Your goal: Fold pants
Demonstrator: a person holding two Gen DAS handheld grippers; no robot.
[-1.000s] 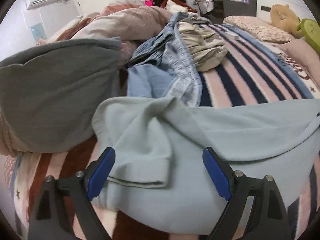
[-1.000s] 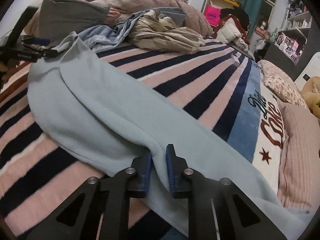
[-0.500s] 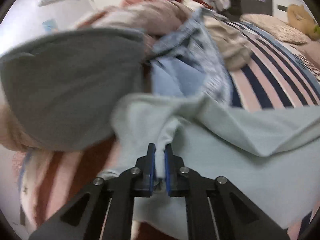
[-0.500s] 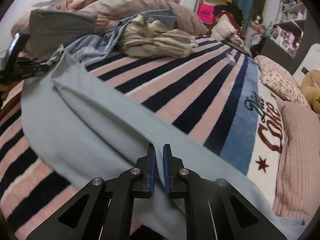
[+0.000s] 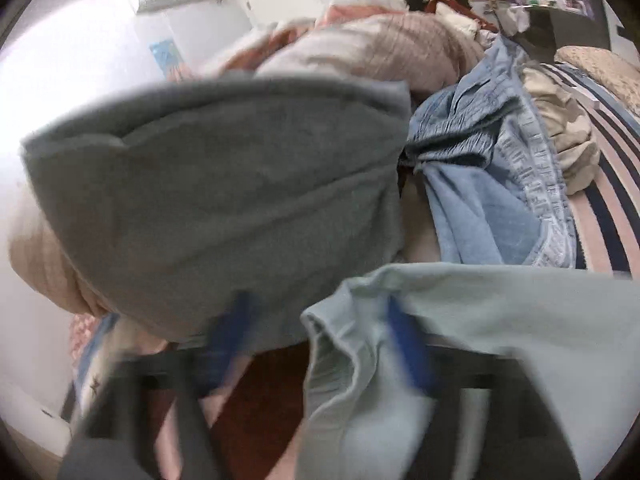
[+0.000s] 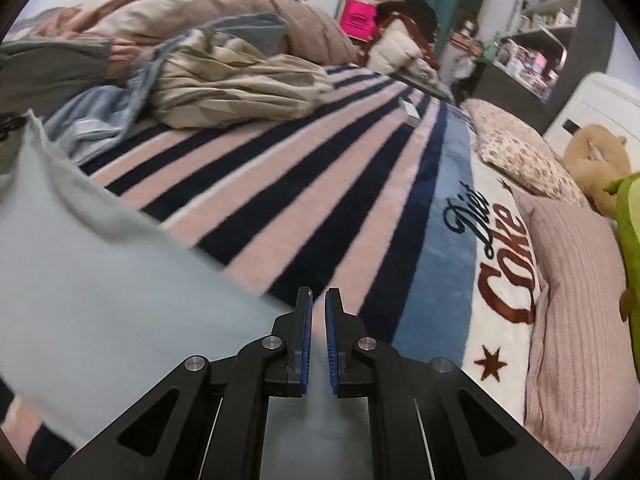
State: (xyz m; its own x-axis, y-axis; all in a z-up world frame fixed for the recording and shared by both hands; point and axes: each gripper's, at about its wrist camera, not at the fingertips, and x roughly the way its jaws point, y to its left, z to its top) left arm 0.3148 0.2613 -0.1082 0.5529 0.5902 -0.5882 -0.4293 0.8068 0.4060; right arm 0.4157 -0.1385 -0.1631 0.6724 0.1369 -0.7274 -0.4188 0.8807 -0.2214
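The pale blue pants (image 6: 100, 280) lie on the striped blanket (image 6: 320, 184) and stretch from left to centre in the right wrist view. My right gripper (image 6: 318, 304) is shut on a pinch of their fabric. In the left wrist view the pants' end (image 5: 460, 340) hangs folded over. My left gripper (image 5: 320, 328) is blurred with motion and its blue pads stand wide apart; the right pad (image 5: 404, 340) lies against the pants, the left pad (image 5: 232, 328) in front of a grey garment (image 5: 224, 200).
A pile of clothes lies behind: blue denim (image 5: 492, 184), a beige garment (image 6: 232, 84) and a pink quilt (image 6: 224, 8). Pillows (image 6: 520, 152) and plush toys (image 6: 600, 160) sit on the right. Shelves (image 6: 536, 20) stand beyond the bed.
My left gripper closed on the pants' end half a second ago, and now stands open again and has swung left. My right gripper has lifted its pinch of fabric.
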